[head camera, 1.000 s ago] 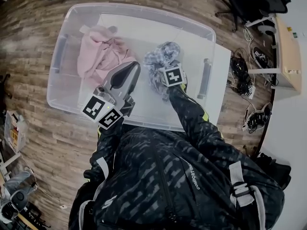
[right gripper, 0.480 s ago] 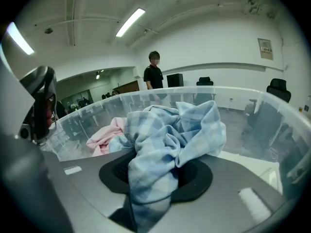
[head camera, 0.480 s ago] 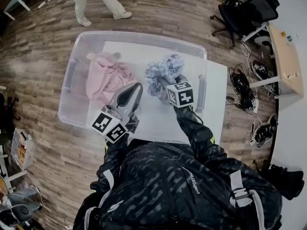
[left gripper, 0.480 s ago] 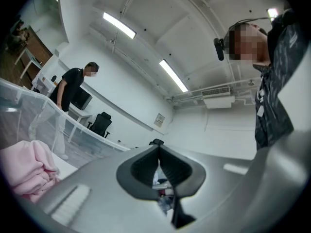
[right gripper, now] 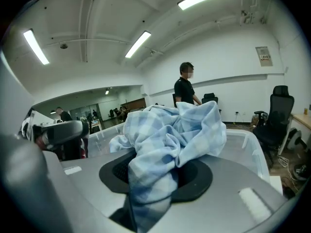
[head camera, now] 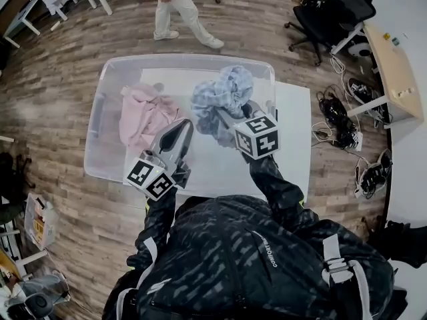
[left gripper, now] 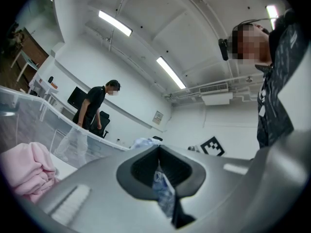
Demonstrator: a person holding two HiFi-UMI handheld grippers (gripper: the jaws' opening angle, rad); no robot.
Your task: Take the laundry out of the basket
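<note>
A clear plastic basket (head camera: 107,99) stands on a white board on the wood floor. A pink garment (head camera: 143,115) lies at its left side and also shows low at the left in the left gripper view (left gripper: 26,171). My right gripper (head camera: 230,120) is shut on a blue checked cloth (head camera: 223,95), held bunched above the basket; in its own view that cloth (right gripper: 165,140) spills over the closed jaws of the right gripper (right gripper: 155,181). My left gripper (head camera: 183,128) hovers over the basket's near side, jaws together with nothing gripped; its own view shows the left gripper (left gripper: 163,181) with only a thin slit.
A person (head camera: 177,9) walks on the floor beyond the basket. An office chair (head camera: 333,12) stands at the far right, with cables (head camera: 337,122) and a desk (head camera: 397,72) along the right side. The white board (head camera: 293,139) juts out past the basket's right side.
My right gripper has risen with the blue checked cloth, lifting it out of the basket. The left gripper has barely shifted. The person beyond the basket has walked to the right.
</note>
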